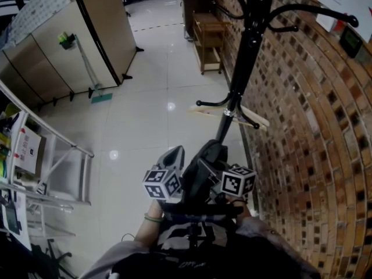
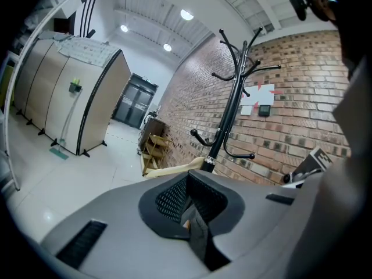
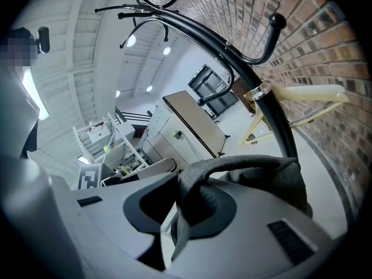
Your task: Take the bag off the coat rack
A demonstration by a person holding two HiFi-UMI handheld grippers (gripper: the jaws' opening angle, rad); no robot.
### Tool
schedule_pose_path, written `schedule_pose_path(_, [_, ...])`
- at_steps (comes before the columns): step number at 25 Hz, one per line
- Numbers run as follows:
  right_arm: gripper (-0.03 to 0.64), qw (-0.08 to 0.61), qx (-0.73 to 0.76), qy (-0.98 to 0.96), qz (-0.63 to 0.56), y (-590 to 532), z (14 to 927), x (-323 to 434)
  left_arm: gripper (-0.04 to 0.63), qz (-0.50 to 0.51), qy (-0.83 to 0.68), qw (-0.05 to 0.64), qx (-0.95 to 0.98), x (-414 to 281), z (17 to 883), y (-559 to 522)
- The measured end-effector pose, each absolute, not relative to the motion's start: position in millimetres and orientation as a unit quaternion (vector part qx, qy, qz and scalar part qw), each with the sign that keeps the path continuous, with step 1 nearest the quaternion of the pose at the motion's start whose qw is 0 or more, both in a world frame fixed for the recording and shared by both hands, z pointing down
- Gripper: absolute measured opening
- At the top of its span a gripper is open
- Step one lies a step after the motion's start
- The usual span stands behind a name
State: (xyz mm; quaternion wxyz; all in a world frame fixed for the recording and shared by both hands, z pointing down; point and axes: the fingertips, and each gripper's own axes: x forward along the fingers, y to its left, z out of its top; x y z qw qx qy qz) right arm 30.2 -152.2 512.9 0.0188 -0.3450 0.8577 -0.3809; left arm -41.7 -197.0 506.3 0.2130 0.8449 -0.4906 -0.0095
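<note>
left gripper low, near the body, clamped on a dark strap | right gripper beside it, clamped on the grey strap | bag between them, by the coat rack pole | cubes: square markers only

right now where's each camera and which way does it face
Head view: on the head, steeply down the coat rack; left gripper, right gripper, forearm.
Left gripper view: on it, up at the rack; fingers shut on a strap.
Right gripper view: on it, up the rack; fingers shut on the bag's strap.
Shared: rack, brick wall.
</note>
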Motion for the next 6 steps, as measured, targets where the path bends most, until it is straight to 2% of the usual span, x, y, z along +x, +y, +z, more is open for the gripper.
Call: schedule_pose_path(6, [0.051, 0.018, -0.349, 0.856, -0.381, -152.1, 509.5, 29.6, 0.008, -0.009, -0.489, 0.213, 0.846, -43.0, 505.3, -196.8])
